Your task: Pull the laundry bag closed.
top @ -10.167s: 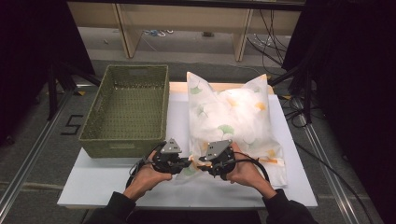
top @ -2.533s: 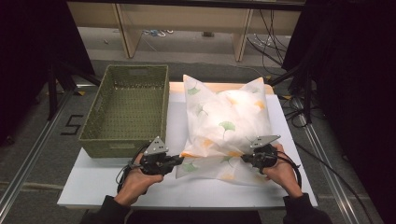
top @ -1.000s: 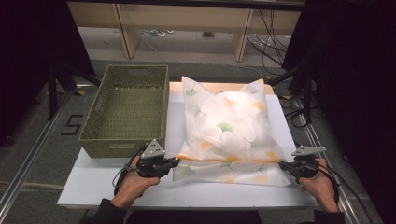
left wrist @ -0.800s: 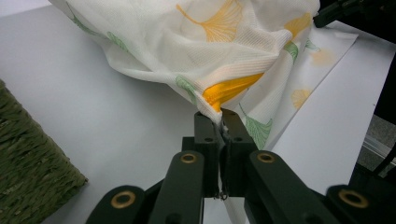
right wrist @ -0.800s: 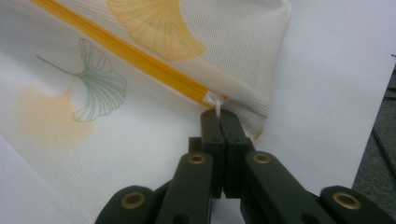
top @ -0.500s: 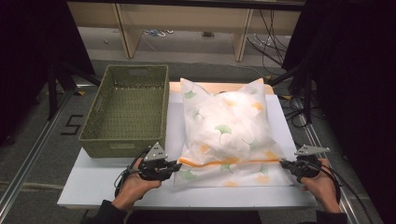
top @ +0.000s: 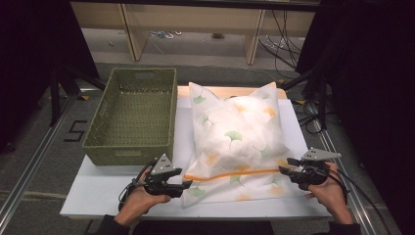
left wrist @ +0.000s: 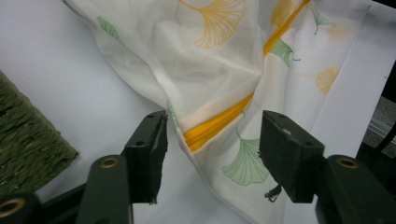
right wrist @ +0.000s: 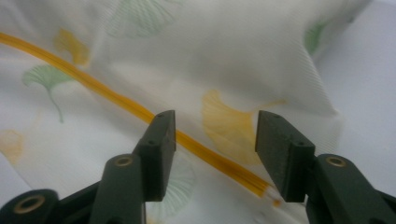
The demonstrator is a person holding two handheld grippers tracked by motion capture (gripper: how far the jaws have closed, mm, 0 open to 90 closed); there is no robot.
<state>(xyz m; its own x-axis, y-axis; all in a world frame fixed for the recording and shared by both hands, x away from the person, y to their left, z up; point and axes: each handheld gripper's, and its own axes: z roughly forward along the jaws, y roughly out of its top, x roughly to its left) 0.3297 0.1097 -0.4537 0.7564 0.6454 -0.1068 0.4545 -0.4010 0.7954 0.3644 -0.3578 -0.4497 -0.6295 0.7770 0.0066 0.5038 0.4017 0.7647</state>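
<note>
Left gripper (top: 182,185) is sitting at about 7 o'clock on the white table (top: 98,196), nearest the person, pointing toward 3 o'clock at the near-left corner of the pillow (top: 240,142). Its jaws have just been opening and are now standing well apart. In the left gripper view the left gripper (left wrist: 210,154) is framing the corner of the pillowcase, with the orange zipper (left wrist: 219,123) running up between the jaws; the cloth is lying slack between the pads and neither pad is pressing on it.

Right gripper (top: 288,166) is sitting at about 4 o'clock, at the near-right corner of the pillow, pointing toward 9 o'clock. Its jaws have likewise just been opening and are standing apart. In the right gripper view the right gripper (right wrist: 215,149) is looking over the end of the zipper (right wrist: 140,112), which is crossing between the jaws without either pad gripping it.

The pillow, in a white case printed with green and orange ginkgo leaves, is lying flat at the table's centre-right, its zippered opening toward 6 o'clock and its two far corners toward 12 o'clock. The zipper (top: 230,175) is running straight across the near end between the two grippers.

Green woven basket (top: 132,115) is standing at 10 o'clock, just beside the pillow's left edge.
</note>
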